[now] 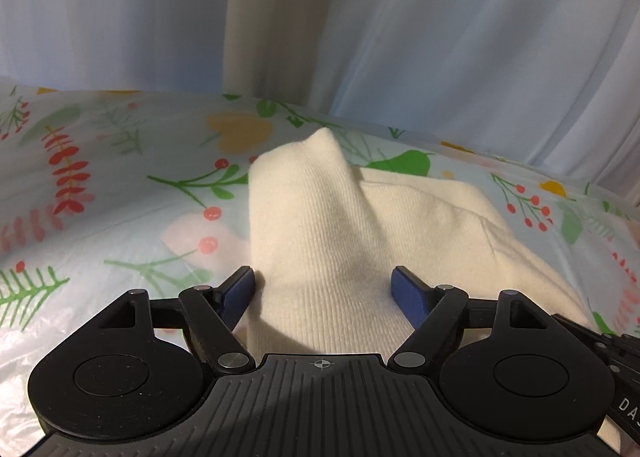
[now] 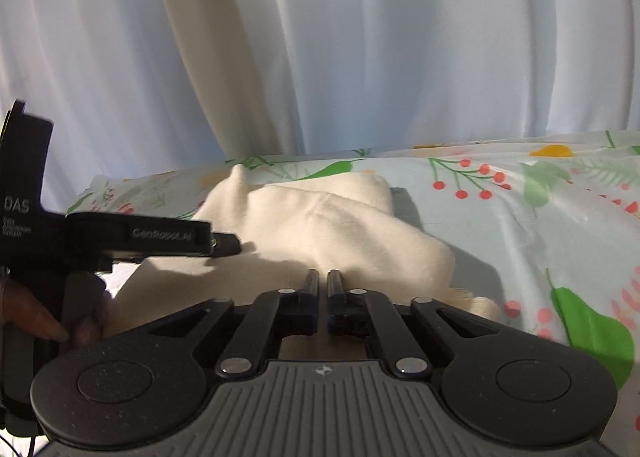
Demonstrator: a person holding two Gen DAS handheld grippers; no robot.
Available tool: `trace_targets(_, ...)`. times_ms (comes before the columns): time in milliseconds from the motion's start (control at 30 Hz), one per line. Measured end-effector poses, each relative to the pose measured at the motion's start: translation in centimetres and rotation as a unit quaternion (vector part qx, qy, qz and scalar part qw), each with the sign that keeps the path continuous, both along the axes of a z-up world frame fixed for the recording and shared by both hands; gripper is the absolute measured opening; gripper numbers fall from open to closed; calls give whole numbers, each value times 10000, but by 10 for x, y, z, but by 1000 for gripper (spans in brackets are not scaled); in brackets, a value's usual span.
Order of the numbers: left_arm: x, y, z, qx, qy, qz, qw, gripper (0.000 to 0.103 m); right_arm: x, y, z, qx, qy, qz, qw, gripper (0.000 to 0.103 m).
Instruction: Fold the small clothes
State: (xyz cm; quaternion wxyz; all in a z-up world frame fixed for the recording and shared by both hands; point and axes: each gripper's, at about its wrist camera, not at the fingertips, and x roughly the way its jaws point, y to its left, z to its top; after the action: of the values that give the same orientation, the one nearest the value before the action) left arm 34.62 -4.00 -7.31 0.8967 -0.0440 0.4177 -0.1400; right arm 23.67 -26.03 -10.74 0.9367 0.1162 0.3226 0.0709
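White curtains are seen behind a table covered with a floral plastic cloth. On this cloth a cream knitted garment is laid, partly folded. The left gripper is held wide open, its blue fingers on both sides of the fabric. The right gripper is closed almost fully at the garment's near edge; whether fabric is pinched cannot be told.

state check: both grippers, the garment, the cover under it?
left gripper: open, jaws astride the garment's near part
right gripper: jaws nearly together at the garment's near edge; pinch not visible
cream garment: partly folded, layered, one corner peaked up
floral cover: spread out, wrinkled
curtain: hanging behind
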Motion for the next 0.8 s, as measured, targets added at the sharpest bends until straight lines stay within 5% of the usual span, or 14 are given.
trace_targets(100,6,6,14,-265,18,144,9995,80,7,4,17,-104,24,3,9999,0)
trace_targets(233,28,-7,22,-161,-128,161,9997,84,38,27,32,-265,-297,349,9986,19)
trace_targets(333,47,-22,4,146,165,92,9997,85,75,43,20,-522,25,570,9970,19)
trace_targets(400,51,-31,-3,394,-3,14,9992,90,93,44,6,-769,272,577,9950,19)
trace_targets(533,59,-33,-10,326,28,39,9995,97,98,34,-7,-915,172,386,9949,20)
trace_targets(600,61,-32,-12,322,57,81,9994,101,98,27,-11,-844,122,331,9958,28)
trace_targets(633,62,-31,-13,302,84,100,9995,101,99,24,-13,-852,157,233,9960,42)
trace_targets(800,65,-31,-16,280,147,154,9994,103,95,21,-18,-880,-34,301,9957,46)
